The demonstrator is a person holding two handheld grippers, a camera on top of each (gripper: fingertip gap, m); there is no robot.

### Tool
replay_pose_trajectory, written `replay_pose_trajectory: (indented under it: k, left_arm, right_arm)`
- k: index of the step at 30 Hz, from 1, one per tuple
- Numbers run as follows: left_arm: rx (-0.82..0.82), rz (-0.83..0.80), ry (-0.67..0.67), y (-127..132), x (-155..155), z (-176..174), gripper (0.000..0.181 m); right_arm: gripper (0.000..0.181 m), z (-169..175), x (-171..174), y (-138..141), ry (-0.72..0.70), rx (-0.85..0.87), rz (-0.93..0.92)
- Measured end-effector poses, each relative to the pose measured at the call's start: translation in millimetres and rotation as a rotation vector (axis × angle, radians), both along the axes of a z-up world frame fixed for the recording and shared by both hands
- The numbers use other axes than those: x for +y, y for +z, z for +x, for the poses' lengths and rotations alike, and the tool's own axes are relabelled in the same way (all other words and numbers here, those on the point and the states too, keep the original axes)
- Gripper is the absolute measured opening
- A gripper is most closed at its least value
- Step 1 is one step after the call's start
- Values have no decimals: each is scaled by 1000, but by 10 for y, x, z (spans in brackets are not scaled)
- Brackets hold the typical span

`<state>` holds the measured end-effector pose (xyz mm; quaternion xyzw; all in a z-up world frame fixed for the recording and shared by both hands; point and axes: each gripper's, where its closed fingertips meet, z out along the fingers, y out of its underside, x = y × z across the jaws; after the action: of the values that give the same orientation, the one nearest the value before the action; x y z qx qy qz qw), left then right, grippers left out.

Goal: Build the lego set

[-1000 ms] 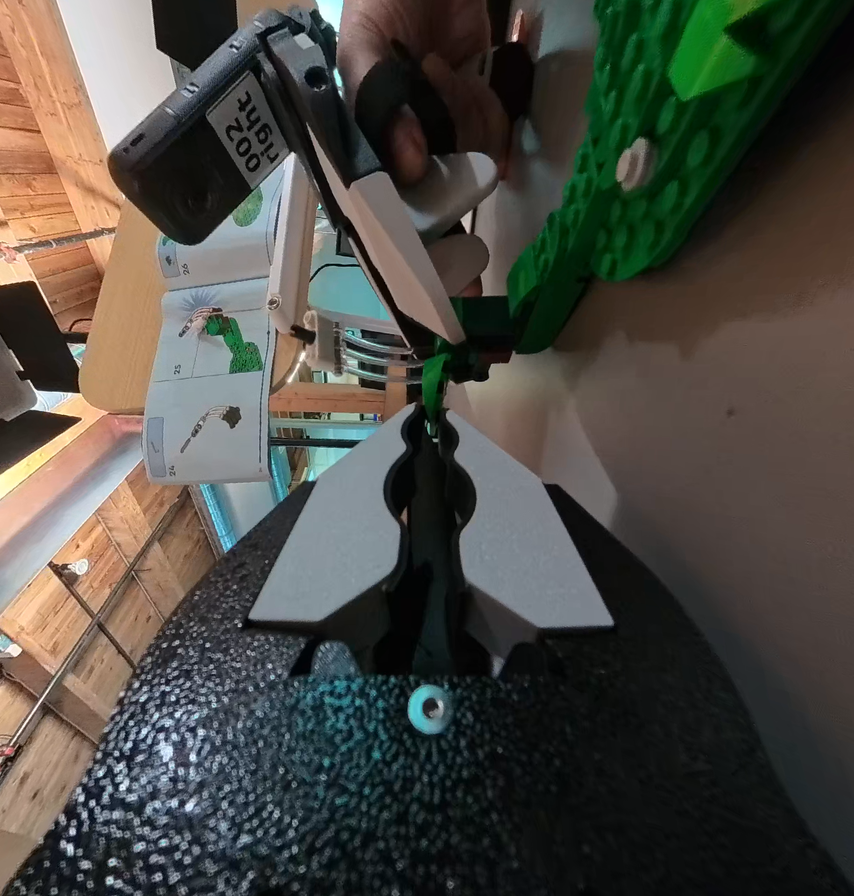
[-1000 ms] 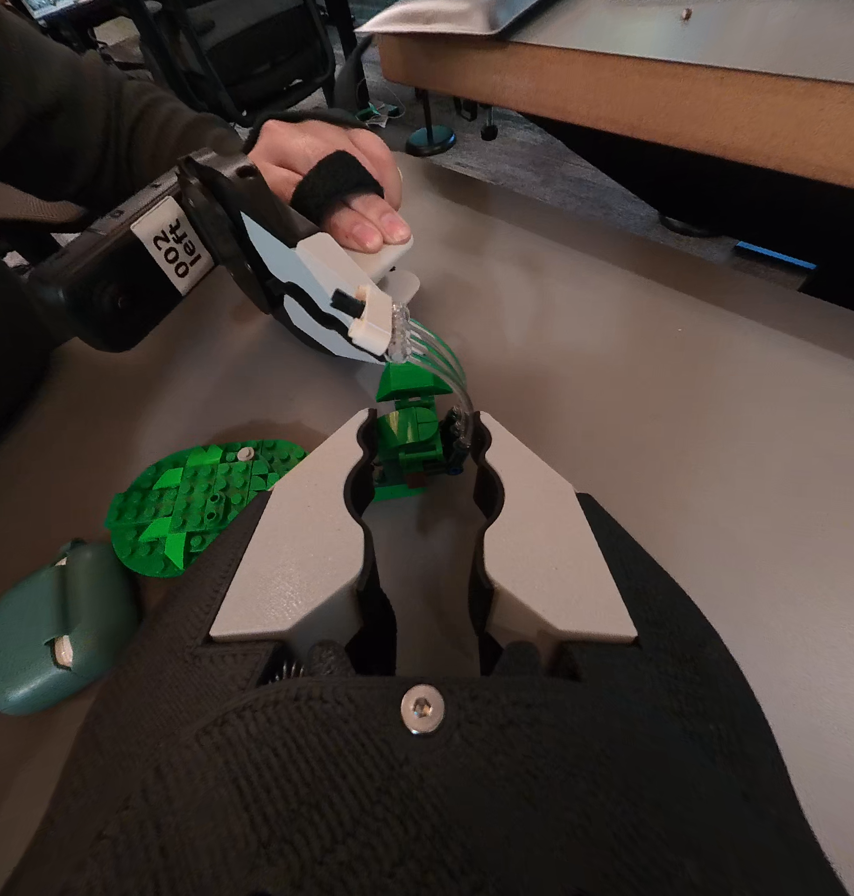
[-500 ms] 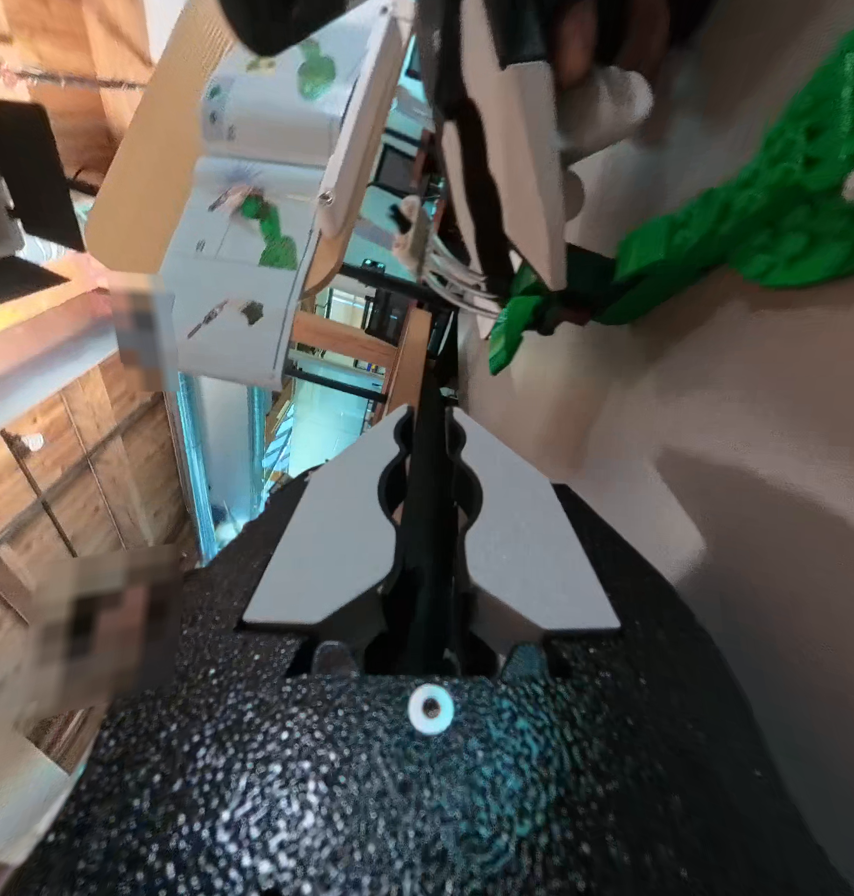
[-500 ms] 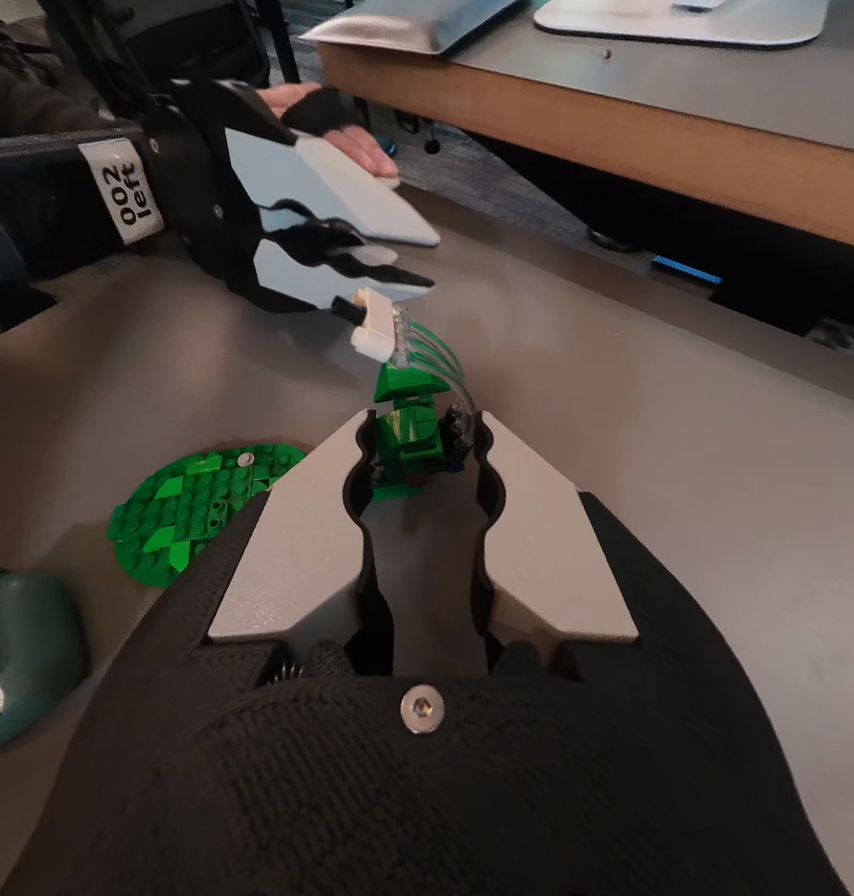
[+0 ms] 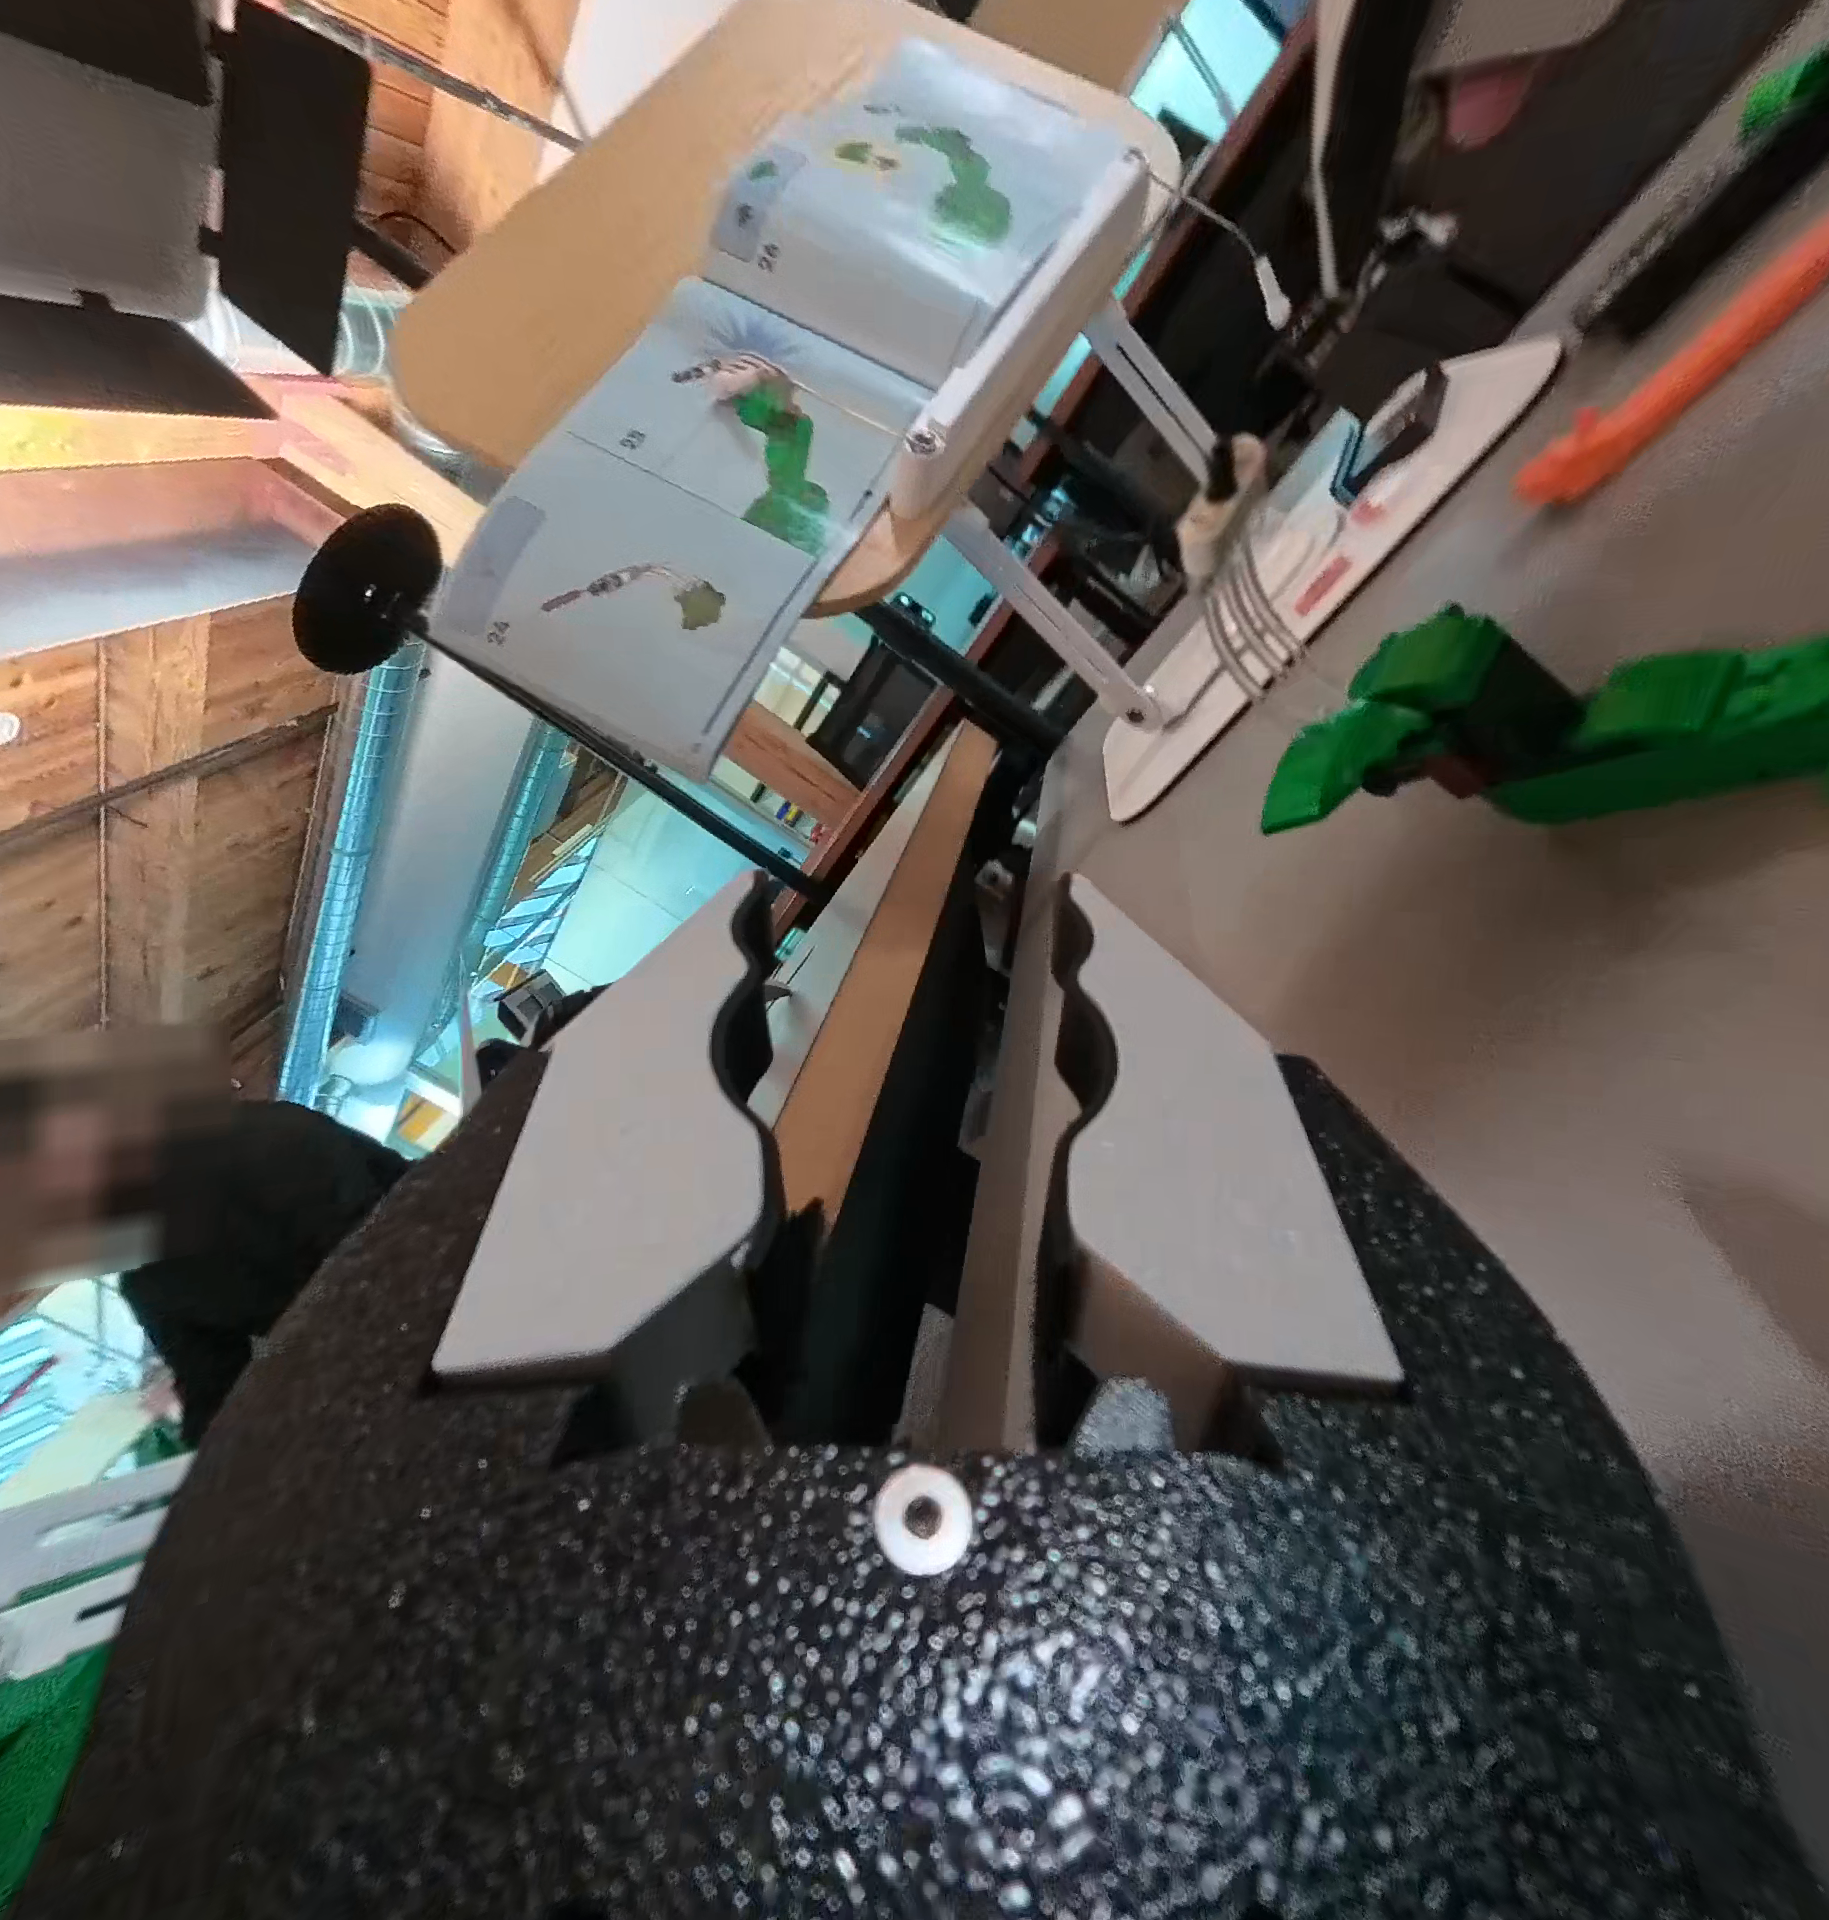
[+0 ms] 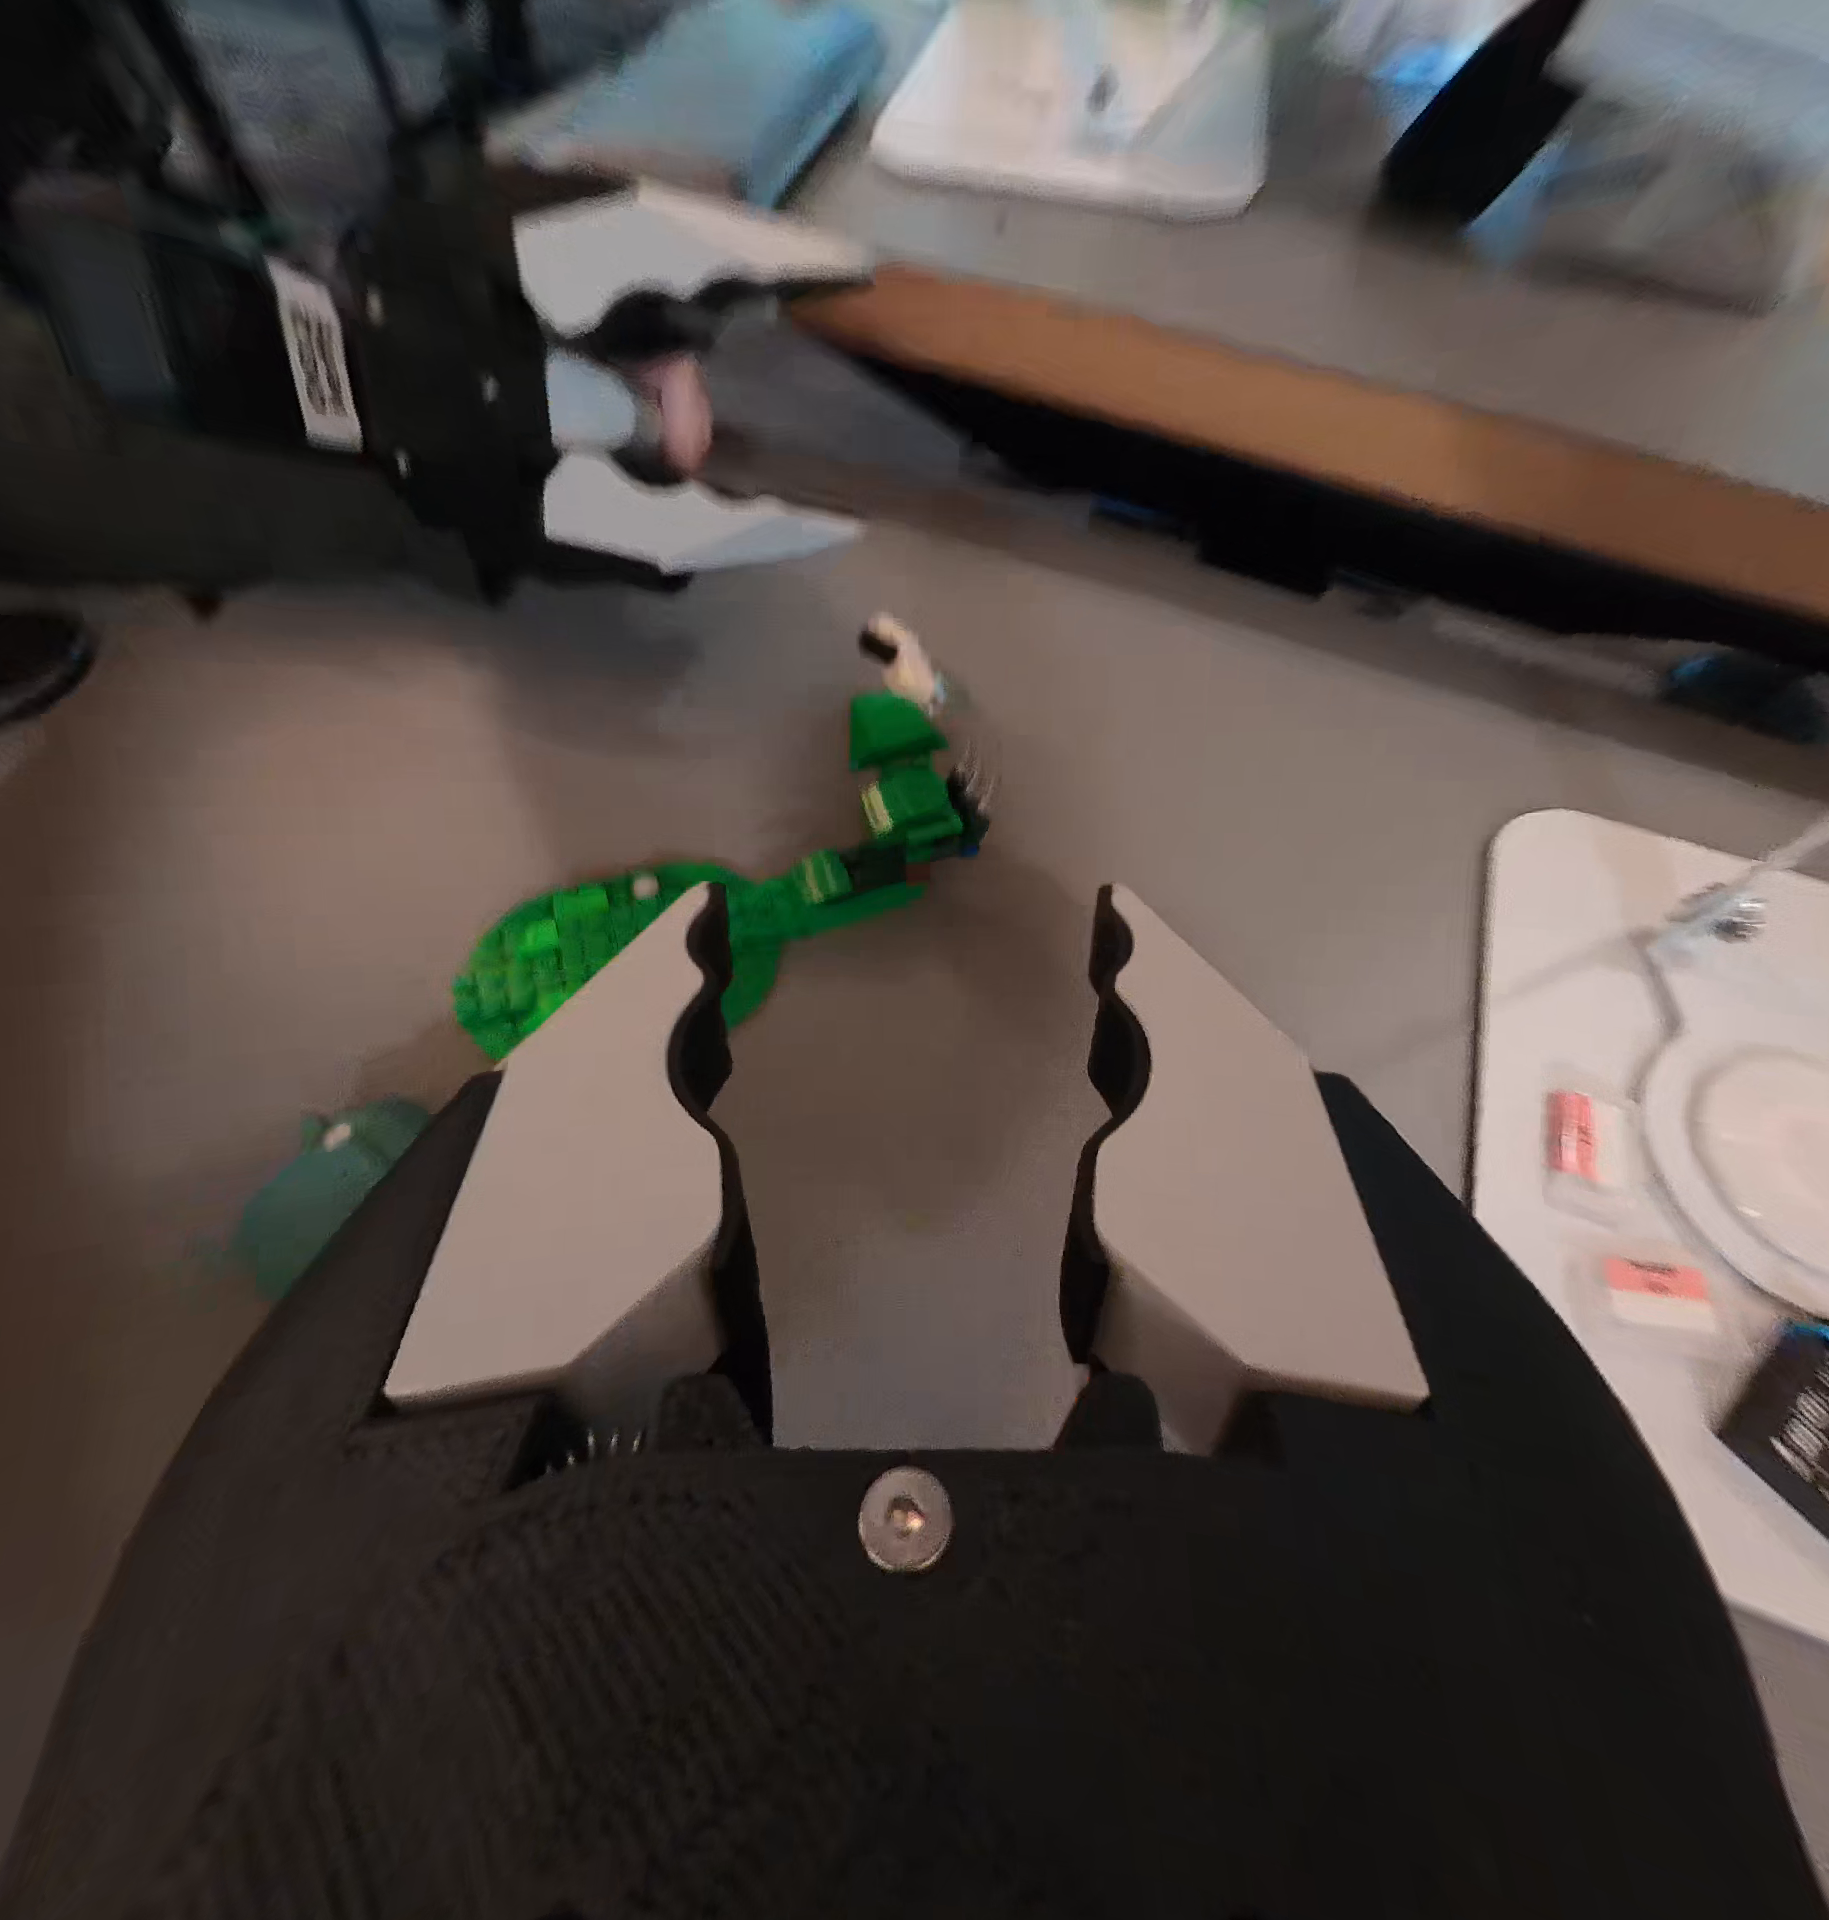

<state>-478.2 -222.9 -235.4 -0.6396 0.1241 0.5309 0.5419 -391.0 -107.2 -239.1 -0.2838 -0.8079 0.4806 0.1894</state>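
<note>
The green lego build [image 6: 785, 894] lies on the grey table [image 6: 1201, 748]. It has a round studded plate [image 6: 567, 956], a stem, a green head [image 6: 889, 727] and a white piece with clear curved strands [image 6: 905, 649]. My right gripper [image 6: 902, 904] is open and empty, drawn back above the table short of the build. My left gripper [image 5: 905, 894] is open and empty and points past the table edge; the build [image 5: 1461, 707] shows at its right. The left gripper also shows blurred at the upper left of the right wrist view [image 6: 681, 405], open.
An open instruction booklet [image 5: 785, 395] sits on a white stand [image 5: 1024, 343]. A white board [image 6: 1668, 1195] with small packets and a clear dish lies at the right. A teal case [image 6: 307, 1195] lies left of the build. An orange tool [image 5: 1699, 353] lies farther along the table. The grippers' ends are close to 15 centimetres from one another. The green head [image 6: 889, 727] sits 6 centimetres or so from the ends of my left fingers. Seen from the left wrist view [image 5: 1324, 763] as well. Between my right fingertips and the round studded plate [image 6: 567, 956] there is roughly 11 centimetres.
Both grippers opened and let go of the build, which now lies on the table. The left gripper drew away up-left; the right gripper pulled back from the build.
</note>
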Motion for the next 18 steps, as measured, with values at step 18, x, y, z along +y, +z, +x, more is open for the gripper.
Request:
replay_pose_trajectory:
  k: [18]
  left_arm:
    - [8,454,-251,1189,-124,843,33]
  right_arm:
    - [23,1002,522,666,-984,1019,-101]
